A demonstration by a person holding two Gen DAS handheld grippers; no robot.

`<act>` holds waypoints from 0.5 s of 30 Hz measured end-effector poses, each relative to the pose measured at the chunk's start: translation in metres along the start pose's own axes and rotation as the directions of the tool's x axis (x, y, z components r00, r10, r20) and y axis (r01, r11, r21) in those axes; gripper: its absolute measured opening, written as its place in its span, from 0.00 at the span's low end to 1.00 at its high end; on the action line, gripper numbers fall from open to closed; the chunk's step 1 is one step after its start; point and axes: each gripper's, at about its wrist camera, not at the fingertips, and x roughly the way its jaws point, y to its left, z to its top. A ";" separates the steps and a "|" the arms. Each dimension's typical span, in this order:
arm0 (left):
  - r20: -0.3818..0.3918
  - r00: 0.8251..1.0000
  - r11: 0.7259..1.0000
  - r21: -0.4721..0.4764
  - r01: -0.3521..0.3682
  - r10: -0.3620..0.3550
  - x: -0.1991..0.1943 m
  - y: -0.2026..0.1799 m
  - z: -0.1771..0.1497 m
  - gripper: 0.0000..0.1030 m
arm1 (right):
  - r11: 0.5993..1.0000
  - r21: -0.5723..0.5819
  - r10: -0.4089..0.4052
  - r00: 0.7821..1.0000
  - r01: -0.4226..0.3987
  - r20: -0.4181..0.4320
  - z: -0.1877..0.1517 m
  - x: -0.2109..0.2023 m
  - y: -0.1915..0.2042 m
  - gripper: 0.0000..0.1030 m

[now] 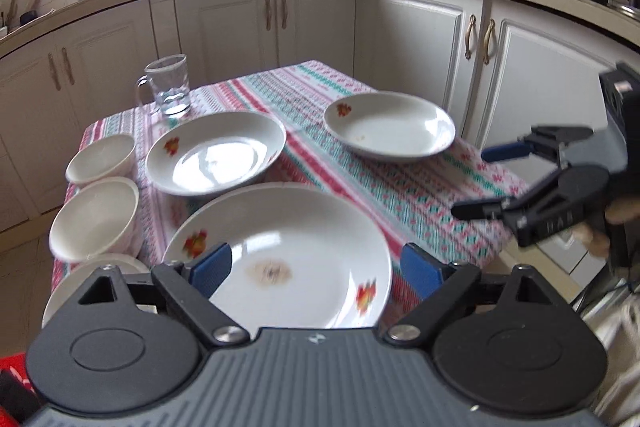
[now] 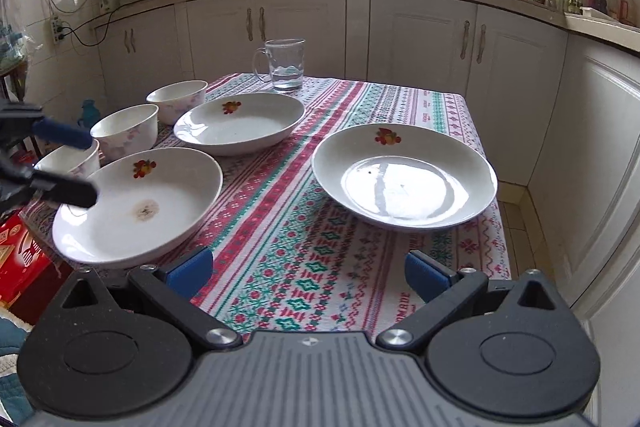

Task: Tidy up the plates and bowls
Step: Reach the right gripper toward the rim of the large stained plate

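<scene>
Stained plate (image 1: 280, 259) lies below the wide-open left tongs (image 1: 316, 267), untouched

- A table (image 2: 360, 267) under a red, green and white patterned cloth is carrying the crockery.
- A stained plate (image 2: 138, 205) is sitting at nine o'clock in the right wrist view, touching the plate (image 2: 240, 123) lying at eleven o'clock.
- A third plate (image 2: 404, 175) is resting apart at two o'clock.
- Three bowls (image 2: 126, 131) are standing in a row along the ten o'clock edge; the nearest looks partly hidden.
- A glass mug (image 2: 286, 65) holding some water is standing at twelve o'clock.
</scene>
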 end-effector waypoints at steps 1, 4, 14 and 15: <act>-0.007 1.000 1.000 -0.003 -0.008 0.008 -0.003 0.002 -0.006 0.89 | 1.000 -0.004 0.003 1.000 -0.003 0.002 0.000 0.000 0.003 1.00; -0.028 0.999 0.999 -0.045 -0.022 0.021 -0.011 0.011 -0.021 0.88 | 1.000 -0.028 0.009 1.000 -0.009 0.001 0.002 -0.002 0.011 1.00; -0.121 0.992 0.998 -0.041 -0.046 0.041 0.003 0.029 -0.064 0.89 | 0.996 -0.083 0.034 0.999 -0.034 0.000 0.009 -0.004 0.031 1.00; -0.122 0.992 0.998 -0.037 -0.045 0.040 0.007 0.031 -0.067 0.89 | 0.995 -0.091 0.040 0.999 -0.040 0.003 0.010 -0.004 0.032 1.00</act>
